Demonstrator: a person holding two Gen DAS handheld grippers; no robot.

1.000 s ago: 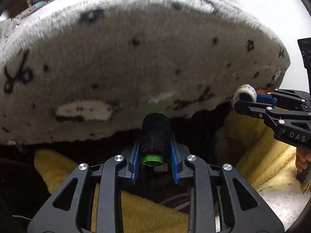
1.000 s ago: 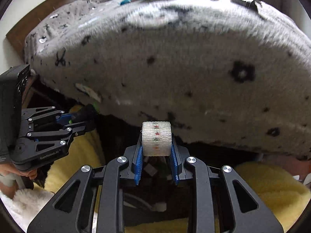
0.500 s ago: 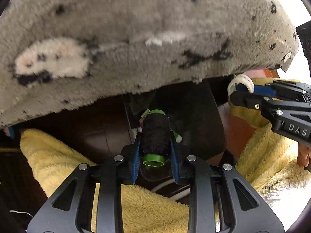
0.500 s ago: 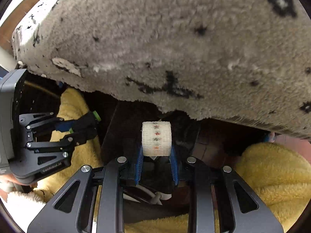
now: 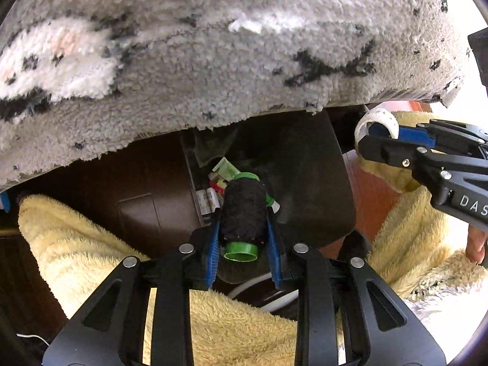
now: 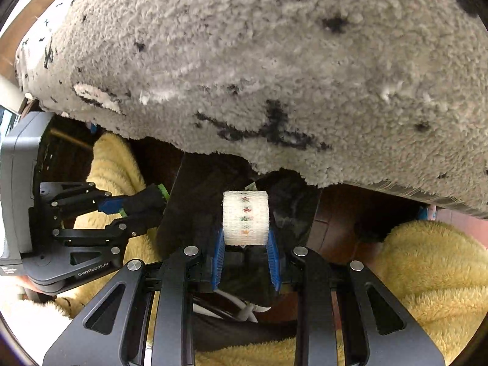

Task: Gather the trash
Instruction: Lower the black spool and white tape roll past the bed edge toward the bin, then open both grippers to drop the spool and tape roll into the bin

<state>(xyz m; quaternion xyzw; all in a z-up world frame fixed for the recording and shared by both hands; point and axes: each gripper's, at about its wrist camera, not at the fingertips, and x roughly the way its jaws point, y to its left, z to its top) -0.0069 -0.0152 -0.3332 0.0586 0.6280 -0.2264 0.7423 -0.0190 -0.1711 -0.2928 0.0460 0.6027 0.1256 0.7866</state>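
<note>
Left wrist view: my left gripper [image 5: 244,238] pinched a black thread spool [image 5: 243,213] over the dark trash bin [image 5: 305,183]; right gripper [image 6: 245,244] pinched a white tape roll [image 6: 245,218] just right of it. Carry step finished, I judged; next, spread both jaws above the bin.

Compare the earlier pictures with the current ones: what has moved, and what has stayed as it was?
Both grippers have come down past the edge of the grey rug, so the dark bin with wrappers inside now shows below them. Nothing was released: the left gripper stays clamped on the black thread spool, the right gripper on the white tape roll.
</note>
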